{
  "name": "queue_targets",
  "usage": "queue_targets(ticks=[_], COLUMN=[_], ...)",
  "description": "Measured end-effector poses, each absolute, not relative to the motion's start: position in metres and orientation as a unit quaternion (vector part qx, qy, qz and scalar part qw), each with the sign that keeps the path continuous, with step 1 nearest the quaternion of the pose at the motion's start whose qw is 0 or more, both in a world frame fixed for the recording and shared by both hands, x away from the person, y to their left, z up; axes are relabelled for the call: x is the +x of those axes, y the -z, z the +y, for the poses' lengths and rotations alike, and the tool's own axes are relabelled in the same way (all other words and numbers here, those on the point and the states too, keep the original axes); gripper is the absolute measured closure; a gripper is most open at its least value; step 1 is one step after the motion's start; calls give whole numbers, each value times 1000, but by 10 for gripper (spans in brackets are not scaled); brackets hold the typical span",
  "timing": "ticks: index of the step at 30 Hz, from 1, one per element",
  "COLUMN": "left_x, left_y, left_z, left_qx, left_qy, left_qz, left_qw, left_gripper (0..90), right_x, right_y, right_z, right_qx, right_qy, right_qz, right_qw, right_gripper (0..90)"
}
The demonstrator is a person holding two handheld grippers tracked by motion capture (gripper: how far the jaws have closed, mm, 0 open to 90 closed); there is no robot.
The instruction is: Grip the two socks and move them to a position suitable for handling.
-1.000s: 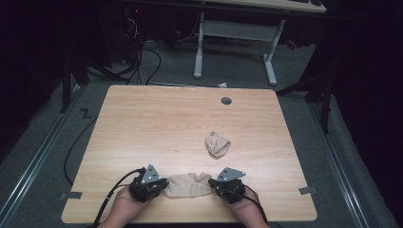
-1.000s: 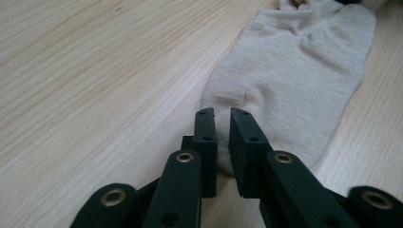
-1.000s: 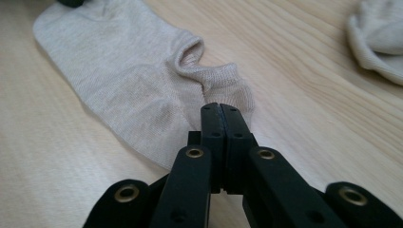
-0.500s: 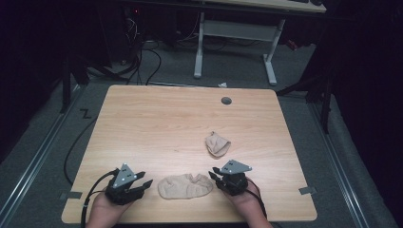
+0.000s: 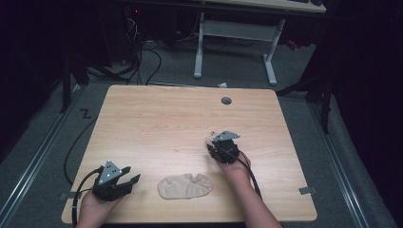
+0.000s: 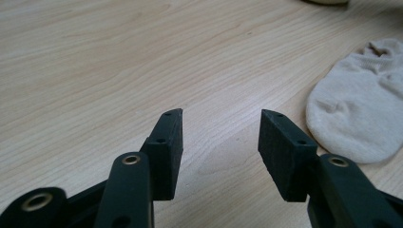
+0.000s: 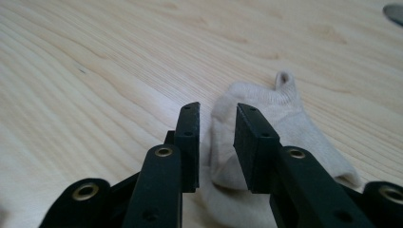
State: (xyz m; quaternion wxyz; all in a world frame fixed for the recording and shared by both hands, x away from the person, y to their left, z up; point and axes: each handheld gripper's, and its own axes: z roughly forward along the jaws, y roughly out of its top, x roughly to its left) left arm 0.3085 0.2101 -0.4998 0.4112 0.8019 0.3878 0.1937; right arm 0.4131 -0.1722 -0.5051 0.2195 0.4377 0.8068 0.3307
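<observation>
Socks lie apart on my table (image 5: 157, 123): one flat sock (image 5: 185, 186) near the front edge, just right of my left gripper (image 6: 221, 137), whose jaws stand wide apart over bare wood. My right gripper (image 7: 216, 137) sits mid-table with its jaws partly closed around a fold of the second sock (image 7: 280, 114), though I cannot tell whether they pinch it.

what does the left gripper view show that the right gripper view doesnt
Left gripper view: the left tool with its jaws spread wide over bare wood, and the flat beige ankle sock lying off to the side, untouched.

Right gripper view: the right tool with its jaws narrowly parted around a fold of the crumpled beige sock; a dark round grommet sits at the far corner.

Both: black jaws and the light wooden tabletop.
</observation>
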Motion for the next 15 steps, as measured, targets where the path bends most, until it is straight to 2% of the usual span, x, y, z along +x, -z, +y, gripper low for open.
queue_targets(ticks=[3,5,6,15], left_x=[308,308,308,308], left_y=[500,501,501,502], left_z=[210,208,207,204], left_qx=[802,806,808,808], left_qy=[-193,-192,-191,-189], left_qz=[386,384,382,383], left_qw=[412,408,406,406], left_gripper=[515,517,520,522], right_x=[419,420,417,392], right_y=[515,519,519,514], right_z=[-172,-174,-176,-184], right_qx=[444,448,449,434], right_qy=[-308,-304,-315,-333], right_qz=[812,813,809,806], right_qw=[220,216,211,227], right_gripper=[731,810,881,886])
